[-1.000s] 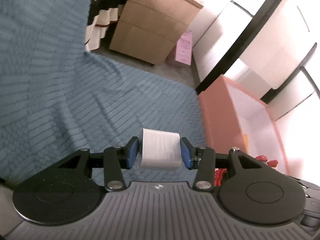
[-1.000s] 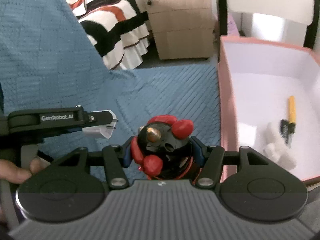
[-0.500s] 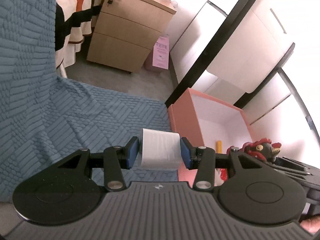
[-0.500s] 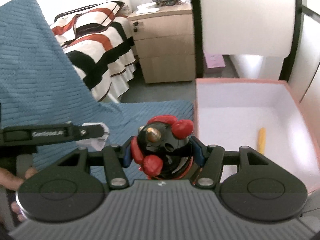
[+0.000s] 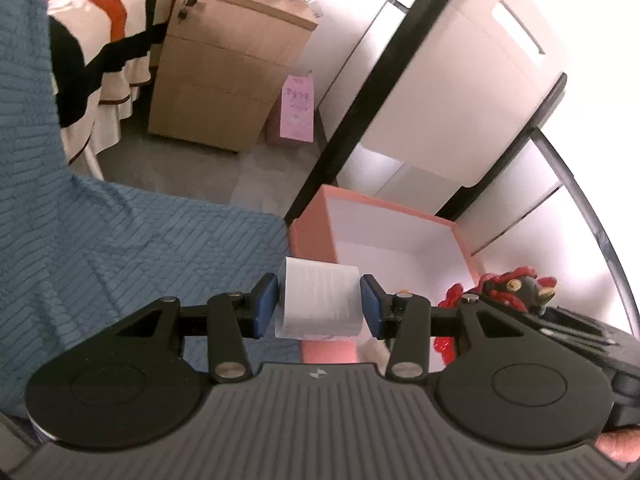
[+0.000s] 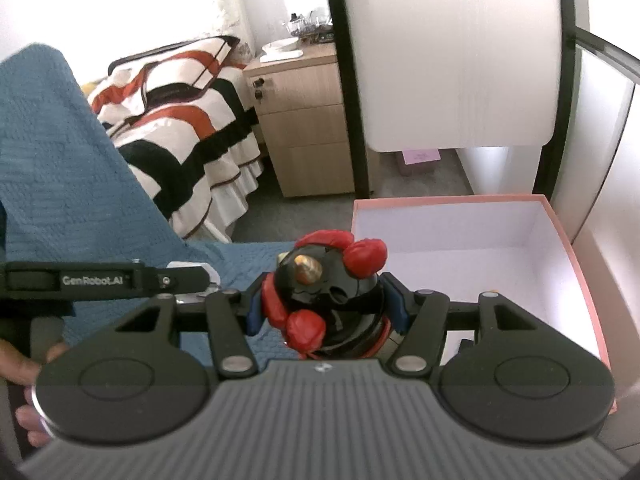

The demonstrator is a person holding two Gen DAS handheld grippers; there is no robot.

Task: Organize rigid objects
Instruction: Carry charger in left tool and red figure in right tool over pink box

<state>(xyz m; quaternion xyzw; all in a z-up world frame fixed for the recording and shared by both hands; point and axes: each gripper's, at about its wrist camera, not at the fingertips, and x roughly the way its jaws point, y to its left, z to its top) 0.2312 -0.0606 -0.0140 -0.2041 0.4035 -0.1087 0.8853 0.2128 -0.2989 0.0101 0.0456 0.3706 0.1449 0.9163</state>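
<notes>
From my left wrist view, the blue blanket (image 5: 120,240) fills the left side and runs off the frame edge, so I can't see what it covers. At lower centre my left claw (image 5: 319,301) is clenched on a white roll (image 5: 319,300), both blue pads pressed to its ends; the roll lies crosswise between them, its lower edge hidden behind the claw body. Just behind it, right of centre, sits the pink box (image 5: 310,236); its floor is mostly hidden by the roll and linkage. At the right, the red-and-black figure (image 5: 508,284) peeks over the linkage, partly cut off. In my right wrist view, the left claw's arm (image 6: 100,280) crosses the left edge, with a hand (image 6: 24,364) half hidden below it. At lower centre my right claw (image 6: 326,306) grips the figure (image 6: 328,300), pads on its sides, its base concealed behind the claw body. The box (image 6: 576,264) stands at right, its near part hidden.
</notes>
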